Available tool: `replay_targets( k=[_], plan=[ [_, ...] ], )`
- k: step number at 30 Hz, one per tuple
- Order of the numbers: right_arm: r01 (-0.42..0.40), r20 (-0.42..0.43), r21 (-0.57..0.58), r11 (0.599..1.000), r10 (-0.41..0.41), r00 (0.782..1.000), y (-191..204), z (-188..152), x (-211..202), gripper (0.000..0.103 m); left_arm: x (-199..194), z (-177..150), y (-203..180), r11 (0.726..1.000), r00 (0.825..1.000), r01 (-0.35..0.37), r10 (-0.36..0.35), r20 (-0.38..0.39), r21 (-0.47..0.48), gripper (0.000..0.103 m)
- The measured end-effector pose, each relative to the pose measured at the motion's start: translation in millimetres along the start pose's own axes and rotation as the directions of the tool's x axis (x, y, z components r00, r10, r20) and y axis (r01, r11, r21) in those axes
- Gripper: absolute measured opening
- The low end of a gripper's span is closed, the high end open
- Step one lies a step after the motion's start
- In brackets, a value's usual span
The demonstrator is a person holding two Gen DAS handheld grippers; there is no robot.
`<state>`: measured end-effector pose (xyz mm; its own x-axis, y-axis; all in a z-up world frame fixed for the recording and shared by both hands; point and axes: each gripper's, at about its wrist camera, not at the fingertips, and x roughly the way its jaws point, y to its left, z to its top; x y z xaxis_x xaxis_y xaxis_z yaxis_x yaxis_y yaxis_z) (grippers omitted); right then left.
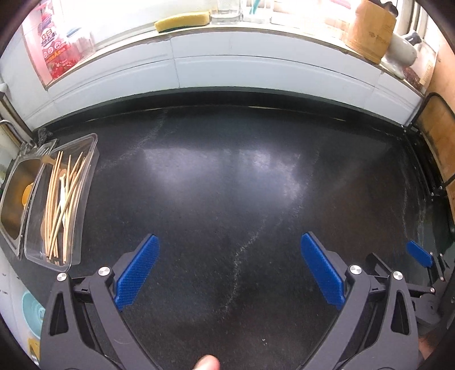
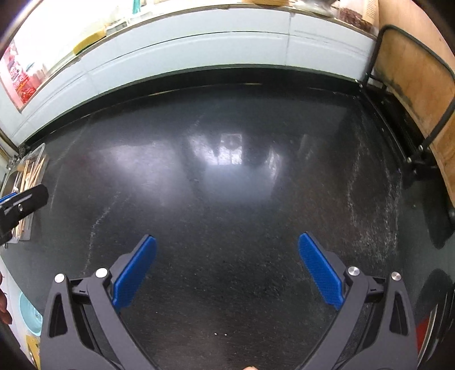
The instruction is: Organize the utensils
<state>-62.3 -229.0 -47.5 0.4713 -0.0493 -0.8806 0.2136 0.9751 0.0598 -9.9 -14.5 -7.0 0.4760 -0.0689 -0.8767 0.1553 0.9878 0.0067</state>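
A clear plastic tray [image 1: 85, 159] lies at the left edge of the dark countertop [image 1: 227, 185]. Inside it are several wooden chopsticks [image 1: 61, 205] and a pale utensil. The left gripper [image 1: 229, 242] hangs open above bare counter, well right of the tray, with nothing between its blue pads. The right gripper [image 2: 227, 244] is open too, over the counter's middle, and holds nothing. In the right wrist view the tray [image 2: 38, 155] sits far left, partly hidden by the left gripper's black finger [image 2: 25, 200]. A blue pad of the right gripper [image 1: 419, 253] shows at the right in the left wrist view.
A metal sink [image 1: 17, 193] lies left of the tray. A white tiled wall [image 1: 227, 68] carries a ledge with a yellow sponge [image 1: 182, 20], a glass [image 1: 226, 11] and a wooden knife block [image 1: 369, 28]. A wooden board in a black wire rack [image 2: 418, 79] stands at the right.
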Motion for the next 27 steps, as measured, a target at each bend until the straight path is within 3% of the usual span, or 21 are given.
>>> replay_targets(
  k=[17,27],
  plan=[
    [0.079,-0.028,-0.022,0.997,-0.08,0.996,32,10,4,0.097,37,5,34,0.998,0.995,0.064,-0.066,-0.073,-0.023,0.097],
    [0.062,-0.064,-0.016,0.998,-0.063,0.996,57,13,13,0.097,38,10,58,0.997,0.995,0.06,-0.064,-0.079,-0.048,0.097]
  ],
)
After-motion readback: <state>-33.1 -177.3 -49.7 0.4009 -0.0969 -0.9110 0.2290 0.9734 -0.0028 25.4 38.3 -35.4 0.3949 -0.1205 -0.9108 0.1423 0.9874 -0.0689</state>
